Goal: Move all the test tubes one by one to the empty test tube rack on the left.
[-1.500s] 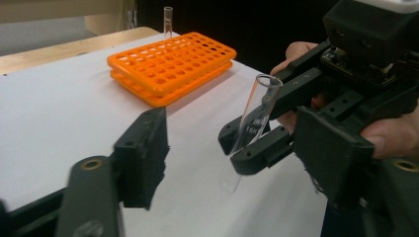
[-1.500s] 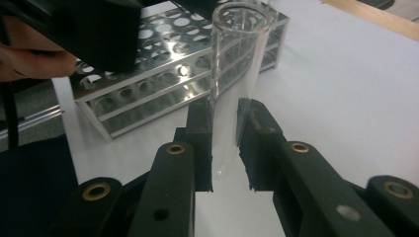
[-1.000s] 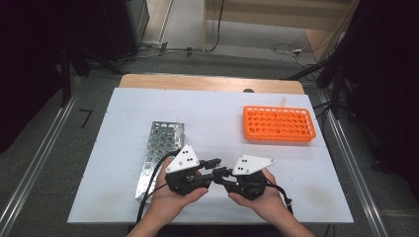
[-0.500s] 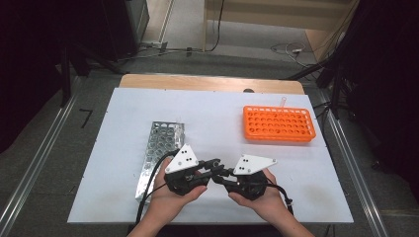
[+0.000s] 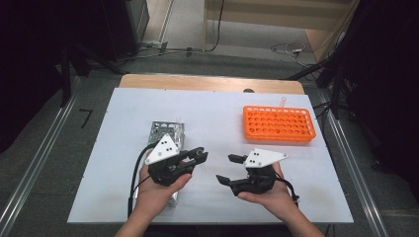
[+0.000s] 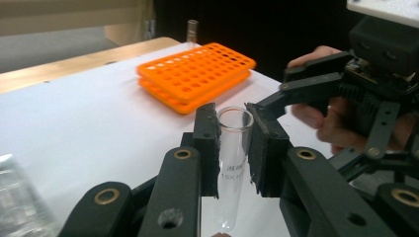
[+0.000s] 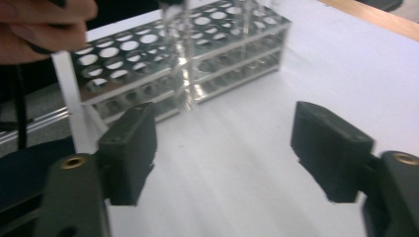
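Item: glass test tube (image 6: 232, 163), clamped in our left gripper (image 6: 232, 148) above the white table (image 5: 217, 118).
Largest first, we list an orange rack (image 5: 279, 123) far right and a metal rack (image 5: 167, 132) beside our left hand; then the tube itself: clear, open-mouthed, upright, faint lettering on its wall. Right gripper (image 5: 232, 169), jaws just opening, stands spread, holding nothing.

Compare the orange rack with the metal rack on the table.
The orange rack is bright plastic and low; the metal rack is shiny, with stacked tiers. The orange rack sits far right by itself; the metal rack is partly under the left hand. Both have rows of round holes.
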The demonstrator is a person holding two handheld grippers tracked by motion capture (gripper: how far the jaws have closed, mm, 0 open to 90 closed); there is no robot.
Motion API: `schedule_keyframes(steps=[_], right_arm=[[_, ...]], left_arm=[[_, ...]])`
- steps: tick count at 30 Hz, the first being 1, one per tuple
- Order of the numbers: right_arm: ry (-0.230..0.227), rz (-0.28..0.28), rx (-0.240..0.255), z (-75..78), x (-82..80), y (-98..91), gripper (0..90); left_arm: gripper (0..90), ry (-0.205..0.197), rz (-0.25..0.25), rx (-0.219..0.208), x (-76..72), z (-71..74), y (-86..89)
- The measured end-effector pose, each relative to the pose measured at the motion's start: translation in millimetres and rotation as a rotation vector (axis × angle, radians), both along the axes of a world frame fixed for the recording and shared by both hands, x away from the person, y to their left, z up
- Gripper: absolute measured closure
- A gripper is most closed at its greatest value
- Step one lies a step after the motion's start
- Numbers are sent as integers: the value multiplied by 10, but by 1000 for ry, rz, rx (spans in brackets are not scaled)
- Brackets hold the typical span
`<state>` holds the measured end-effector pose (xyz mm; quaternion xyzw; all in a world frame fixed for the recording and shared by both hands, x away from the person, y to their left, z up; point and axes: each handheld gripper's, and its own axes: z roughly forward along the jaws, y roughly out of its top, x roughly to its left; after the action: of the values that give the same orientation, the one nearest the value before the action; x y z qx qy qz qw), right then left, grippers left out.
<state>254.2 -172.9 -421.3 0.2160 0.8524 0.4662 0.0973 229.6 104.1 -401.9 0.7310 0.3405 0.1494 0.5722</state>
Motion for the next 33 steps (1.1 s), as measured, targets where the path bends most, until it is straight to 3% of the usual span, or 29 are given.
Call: schedule_keyframes(steps=[4,10,18,22,33], right_arm=[[24,-57,14,-48,110,-148,118],[53,-97,50,-73,232,-345,13],[68,-113,64,-73,296,-452,0],[67,-113,54,-87,300,-449,0],[64,-121,41,-106,307,-462,0]], left_arm=[[757,-12,51,-5,34,37,172],[757,-27,109,-13,72,74,359],[758,-42,190,-8,182,66,545],[758,-46,215,-7,239,29,572],[758,-57,261,65,382,-104,499]])
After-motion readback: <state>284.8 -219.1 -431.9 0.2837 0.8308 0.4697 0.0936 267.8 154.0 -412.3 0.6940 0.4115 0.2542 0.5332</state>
